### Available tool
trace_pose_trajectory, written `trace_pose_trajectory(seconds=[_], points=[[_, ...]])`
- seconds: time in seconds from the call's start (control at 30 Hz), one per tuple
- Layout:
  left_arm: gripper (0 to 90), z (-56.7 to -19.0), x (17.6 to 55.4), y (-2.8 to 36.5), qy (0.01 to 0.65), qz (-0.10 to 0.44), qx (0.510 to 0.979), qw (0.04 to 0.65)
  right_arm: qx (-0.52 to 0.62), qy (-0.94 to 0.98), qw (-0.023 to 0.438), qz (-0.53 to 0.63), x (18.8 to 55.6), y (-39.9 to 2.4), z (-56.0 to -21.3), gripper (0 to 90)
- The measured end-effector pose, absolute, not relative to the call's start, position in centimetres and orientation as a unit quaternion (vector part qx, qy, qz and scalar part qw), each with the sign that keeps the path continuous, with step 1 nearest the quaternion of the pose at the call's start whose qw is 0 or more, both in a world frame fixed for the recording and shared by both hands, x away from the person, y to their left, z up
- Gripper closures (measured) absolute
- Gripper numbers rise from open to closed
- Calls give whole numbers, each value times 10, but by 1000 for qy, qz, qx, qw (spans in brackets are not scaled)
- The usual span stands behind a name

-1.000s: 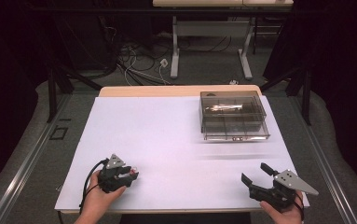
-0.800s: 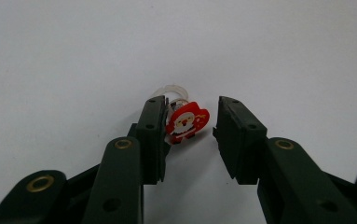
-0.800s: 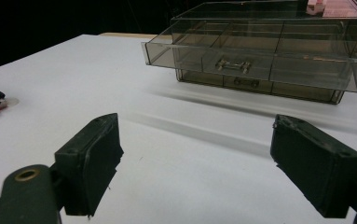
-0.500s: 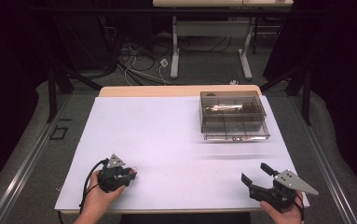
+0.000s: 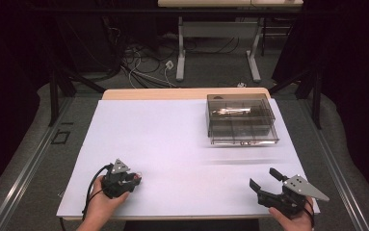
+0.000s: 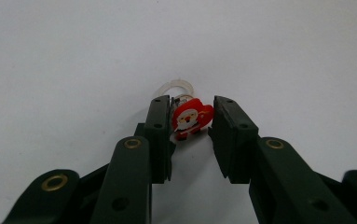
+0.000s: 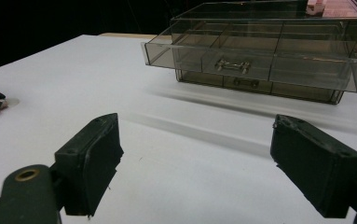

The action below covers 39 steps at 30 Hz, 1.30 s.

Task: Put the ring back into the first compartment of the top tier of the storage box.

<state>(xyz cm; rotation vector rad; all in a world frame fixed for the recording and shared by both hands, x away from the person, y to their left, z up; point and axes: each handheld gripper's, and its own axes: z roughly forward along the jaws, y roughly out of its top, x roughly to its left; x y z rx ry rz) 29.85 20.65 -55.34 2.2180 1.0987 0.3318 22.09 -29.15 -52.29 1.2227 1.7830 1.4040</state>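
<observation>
Two grippers sit near the counter's (image 5: 182, 144) near edge. At near left, the left gripper (image 6: 192, 123) has just closed its fingers on a small Santa ring (image 6: 191, 117) on the counter. At near right, the right gripper (image 5: 264, 185) holds its fingers wide apart, empty. Far right stands a clear drawer box (image 5: 240, 119), its top drawer pulled out.

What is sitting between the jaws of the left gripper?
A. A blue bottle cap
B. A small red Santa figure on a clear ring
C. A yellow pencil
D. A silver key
B: the left gripper view shows a little red Santa charm with a clear ring between the black jaws of the left gripper.
</observation>
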Motion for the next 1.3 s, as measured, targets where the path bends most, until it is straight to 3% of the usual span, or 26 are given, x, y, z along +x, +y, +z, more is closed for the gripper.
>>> trace_pose_trajectory(seconds=[1.3], points=[[684,-540,294,216,451,116,799,380,457,663,277,524,221,-293,-523,154]])
